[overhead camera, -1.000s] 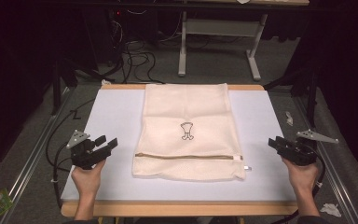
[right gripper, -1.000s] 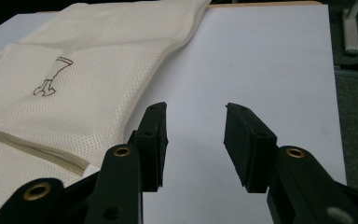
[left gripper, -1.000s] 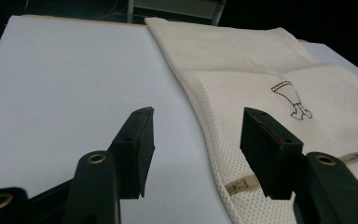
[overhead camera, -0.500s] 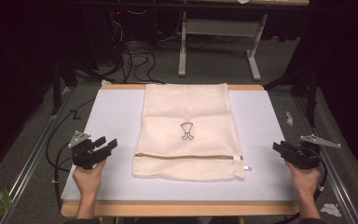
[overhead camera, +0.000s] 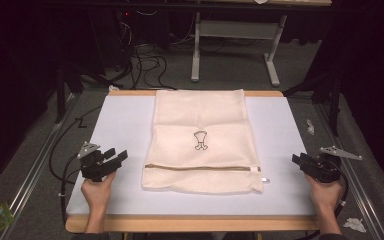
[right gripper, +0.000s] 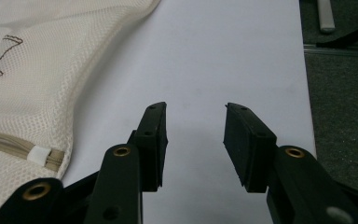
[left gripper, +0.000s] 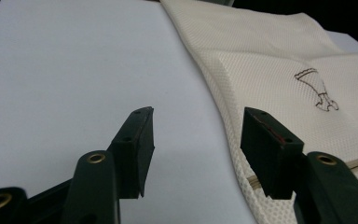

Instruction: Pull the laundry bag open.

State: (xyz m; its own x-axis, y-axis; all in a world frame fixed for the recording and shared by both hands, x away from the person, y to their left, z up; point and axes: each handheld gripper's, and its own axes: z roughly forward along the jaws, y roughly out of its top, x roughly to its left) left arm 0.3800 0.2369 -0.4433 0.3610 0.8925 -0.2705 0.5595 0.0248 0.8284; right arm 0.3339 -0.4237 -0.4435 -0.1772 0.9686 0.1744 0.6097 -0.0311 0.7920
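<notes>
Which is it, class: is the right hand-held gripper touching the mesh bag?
Apart. The high view shows bare white mat between the right hand-held gripper and the mesh bag.

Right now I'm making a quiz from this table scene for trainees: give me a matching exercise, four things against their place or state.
Things:
1. mesh bag
2. zipper
3. left tool
4. right tool

Places or states:
A. open over the white mat, right of the bag
B. flat in the middle of the mat
C. closed, running across the bag's near end
D. open at the bag's left edge

Pairs: 1-B, 2-C, 3-D, 4-A
</notes>
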